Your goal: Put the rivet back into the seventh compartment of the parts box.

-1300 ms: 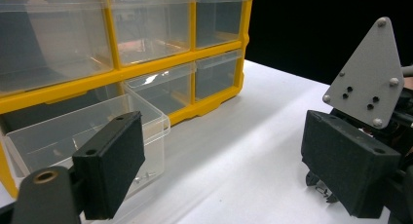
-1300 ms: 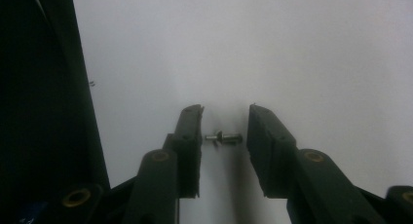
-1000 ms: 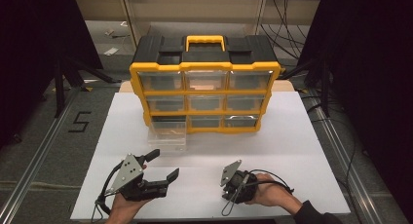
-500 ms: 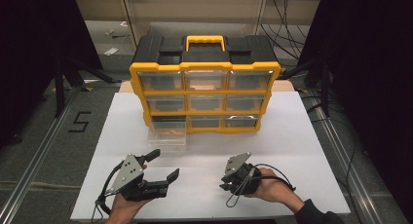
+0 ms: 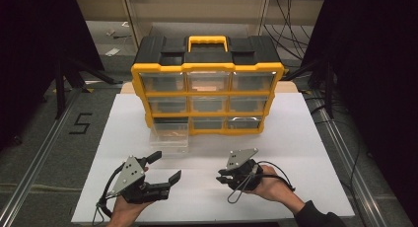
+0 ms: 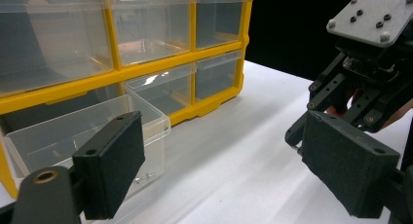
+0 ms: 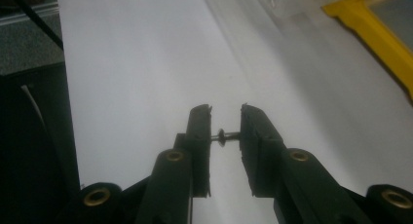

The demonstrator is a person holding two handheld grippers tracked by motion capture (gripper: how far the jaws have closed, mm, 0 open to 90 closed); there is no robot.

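The right tool [image 7: 225, 136] is clamped on a small dark screw [image 7: 222, 136], pinched crosswise between its pads just above the white desk [image 5: 296, 133]. The left tool [image 5: 160, 168] rests with jaws wide apart, holding nothing, near the clear drawer [image 5: 170, 136] pulled from the yellow organizer [image 5: 207, 89].

Two hand-held grippers, both matt black. Left gripper [image 5: 158, 169] at seven o'clock in the high view: grey three-cornered plate on top with small dark screw holes, broad rectangular pads [image 6: 113, 171] of rough black foam, brass-ringed pivot holes at the arm joints, thin black cable looping off the rear. Right gripper [image 5: 220, 176] at five o'clock: same grey plate studded with silver screws, linked black bars beneath, slim tapering arms with brass bushings, black cable curling in a loop behind. Dark sleeve on the right forearm.
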